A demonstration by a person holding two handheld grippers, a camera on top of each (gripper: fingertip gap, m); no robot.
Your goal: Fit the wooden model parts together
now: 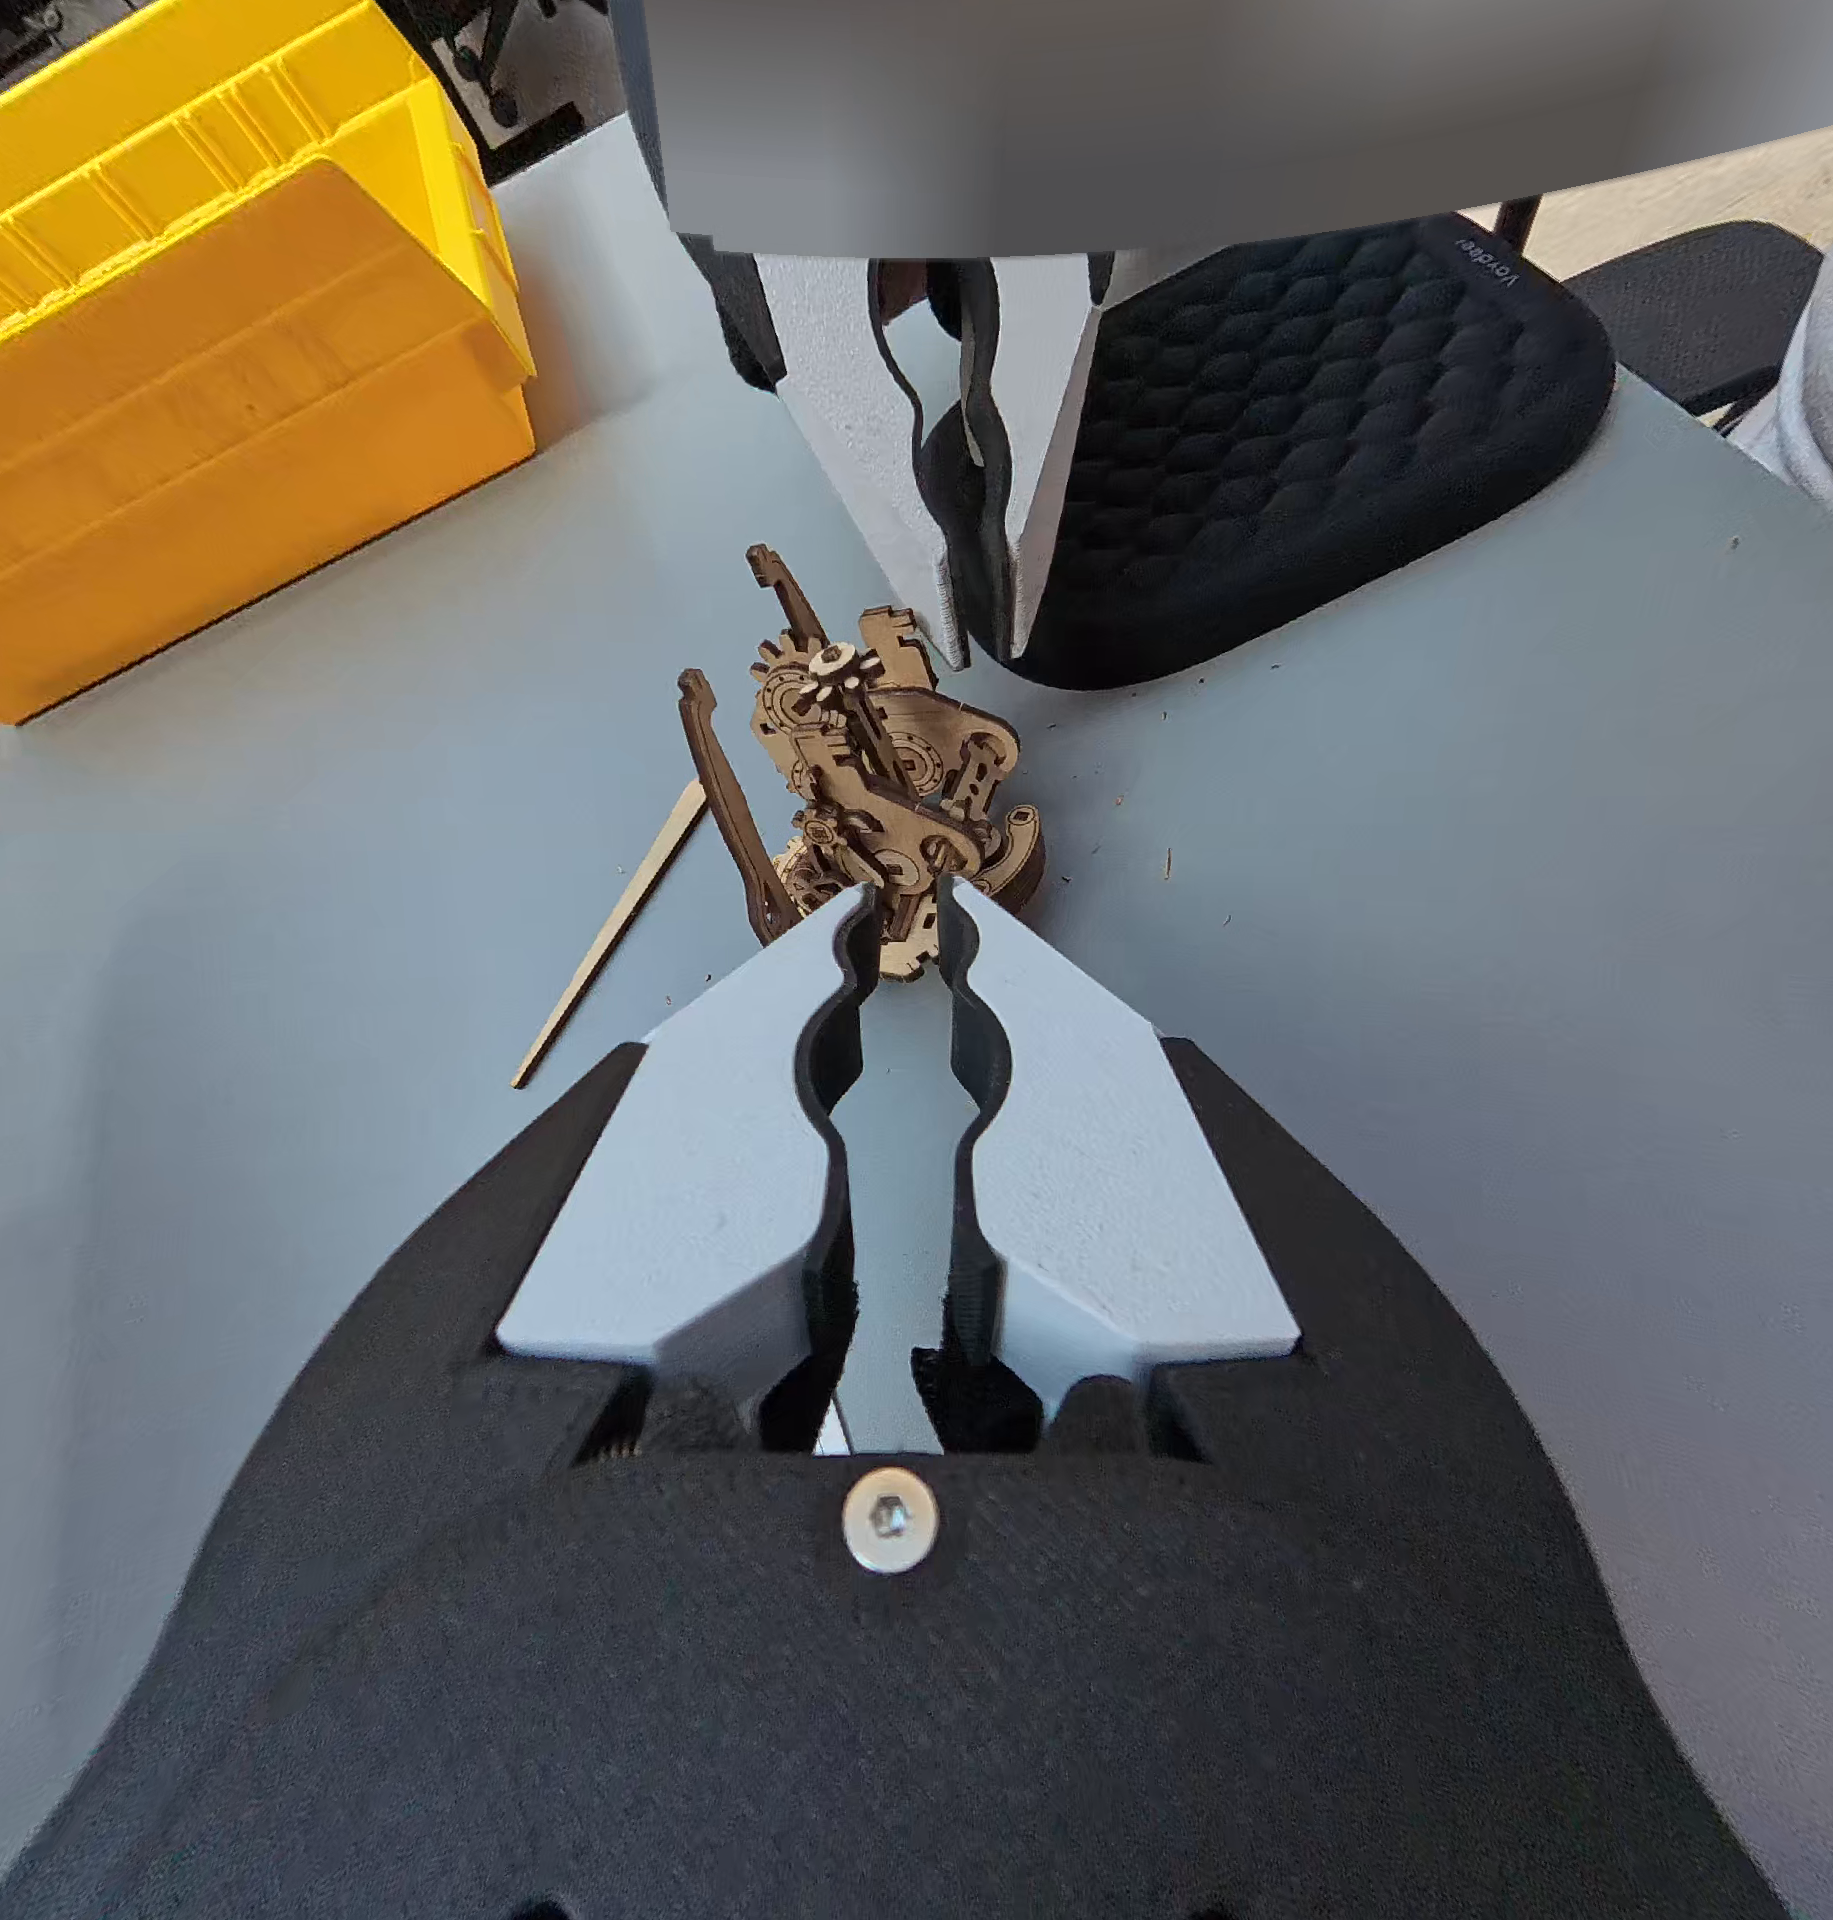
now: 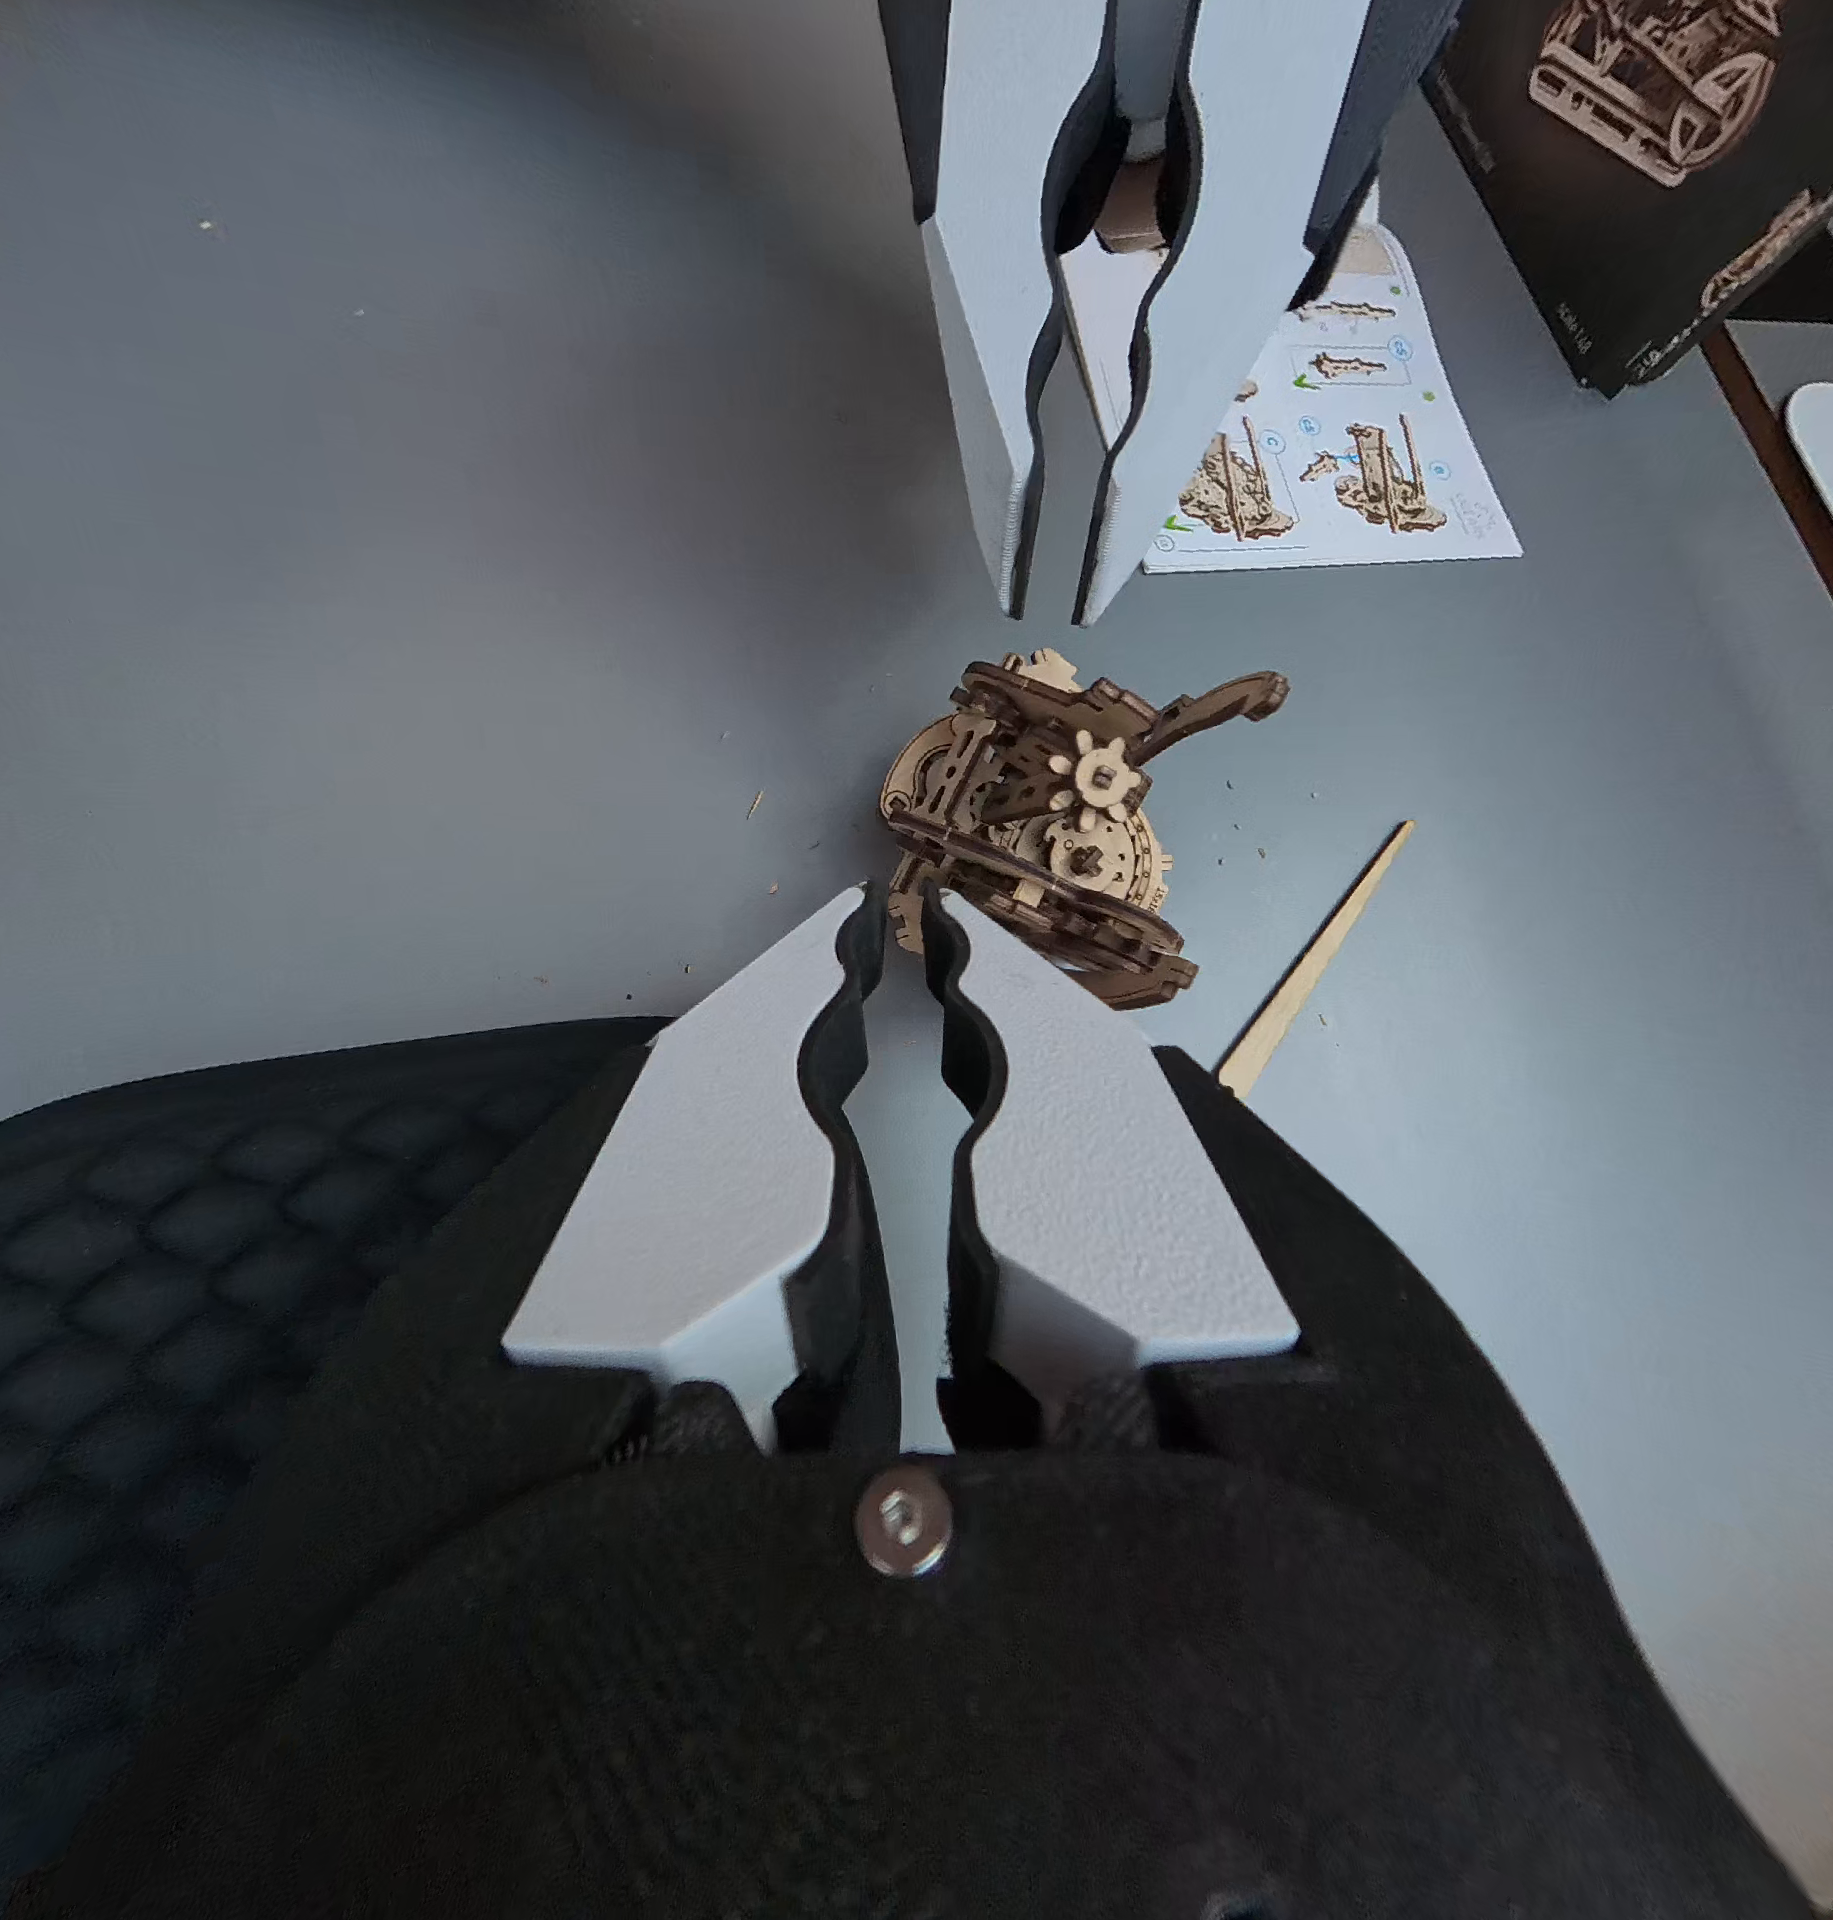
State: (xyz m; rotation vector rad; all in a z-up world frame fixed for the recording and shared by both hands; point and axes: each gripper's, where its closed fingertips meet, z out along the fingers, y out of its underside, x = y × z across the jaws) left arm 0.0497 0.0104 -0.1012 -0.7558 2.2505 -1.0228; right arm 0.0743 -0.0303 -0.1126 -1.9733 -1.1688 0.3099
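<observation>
Model [image 1: 881,790] half-built, pinched low by the left gripper [image 1: 910,894].

Gears, plates and levers are already joined, and the model sits on the surface [image 1: 1411,935] right at the left gripper's tips, which clamp a bottom tab. The right gripper [image 2: 896,904] is nearly pressed together at the model's near edge; whether it grips I cannot tell. A loose stick [image 1: 611,935], left of the left gripper, looks unfitted.

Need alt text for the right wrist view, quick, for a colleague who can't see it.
The right hand-held gripper pinches an edge tab of the wooden model on the grey table. The left hand-held gripper hangs opposite, with a wooden stick and instruction sheet nearby.
</observation>
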